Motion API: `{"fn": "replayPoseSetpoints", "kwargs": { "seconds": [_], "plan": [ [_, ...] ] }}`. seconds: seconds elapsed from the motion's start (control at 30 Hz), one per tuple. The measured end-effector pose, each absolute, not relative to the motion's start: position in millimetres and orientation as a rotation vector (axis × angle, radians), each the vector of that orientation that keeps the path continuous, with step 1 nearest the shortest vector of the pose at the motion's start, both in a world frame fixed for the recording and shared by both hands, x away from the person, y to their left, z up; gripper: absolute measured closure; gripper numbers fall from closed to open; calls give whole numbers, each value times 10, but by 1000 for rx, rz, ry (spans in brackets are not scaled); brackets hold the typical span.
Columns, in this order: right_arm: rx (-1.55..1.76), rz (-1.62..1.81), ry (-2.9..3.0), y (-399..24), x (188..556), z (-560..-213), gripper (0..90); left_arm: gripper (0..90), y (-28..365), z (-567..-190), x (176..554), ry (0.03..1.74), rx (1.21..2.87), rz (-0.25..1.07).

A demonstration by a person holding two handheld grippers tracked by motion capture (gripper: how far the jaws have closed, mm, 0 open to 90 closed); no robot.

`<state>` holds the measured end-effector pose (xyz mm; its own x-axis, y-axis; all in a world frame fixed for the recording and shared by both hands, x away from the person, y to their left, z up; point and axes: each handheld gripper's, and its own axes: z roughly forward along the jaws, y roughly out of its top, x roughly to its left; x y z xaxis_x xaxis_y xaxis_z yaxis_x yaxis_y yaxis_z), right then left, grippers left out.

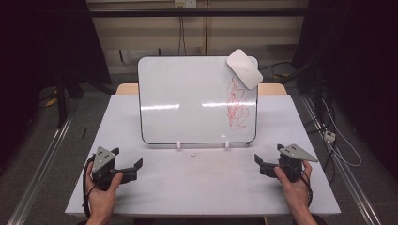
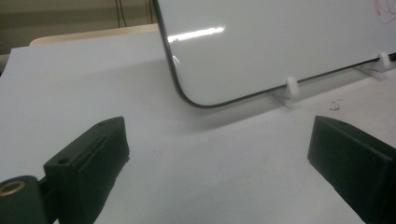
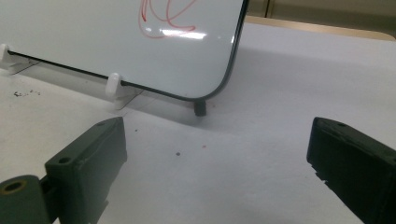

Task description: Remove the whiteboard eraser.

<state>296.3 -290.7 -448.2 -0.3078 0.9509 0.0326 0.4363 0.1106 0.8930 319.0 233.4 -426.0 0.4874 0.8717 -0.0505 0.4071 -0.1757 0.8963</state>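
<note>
A whiteboard stands propped on the white table, leaning back on two white clip feet. A red scribble covers its right part, and a white eraser sits against its top right corner. My left gripper rests near the table's front left, open, nothing between its jaws. My right gripper sits at the front right, also open and empty. The left gripper view has the board's lower left corner beyond the left gripper. The right gripper view looks past the right gripper to the scribble and the lower right corner.
Small dark crumbs lie on the table in front of the board. A wooden surface juts out behind the table. Cables trail on the floor at right, and metal rails run along both sides.
</note>
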Motion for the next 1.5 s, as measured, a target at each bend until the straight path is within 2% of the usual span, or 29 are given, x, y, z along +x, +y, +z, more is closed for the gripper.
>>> {"fn": "replayPoseSetpoints", "kwargs": {
  "seconds": [0.77,1.3,1.5],
  "plan": [
    [1297,1169,1803,-2809,3009,-4419,45,51,2297,-4289,3199,1081,1815,602],
    [1228,1165,1823,-2738,3344,-4091,65,51,2297,-4296,3211,1094,1816,601],
    [1232,1141,1788,-2716,3574,-3905,69,51,2293,-4310,3219,1093,1826,595]
  ]
}}
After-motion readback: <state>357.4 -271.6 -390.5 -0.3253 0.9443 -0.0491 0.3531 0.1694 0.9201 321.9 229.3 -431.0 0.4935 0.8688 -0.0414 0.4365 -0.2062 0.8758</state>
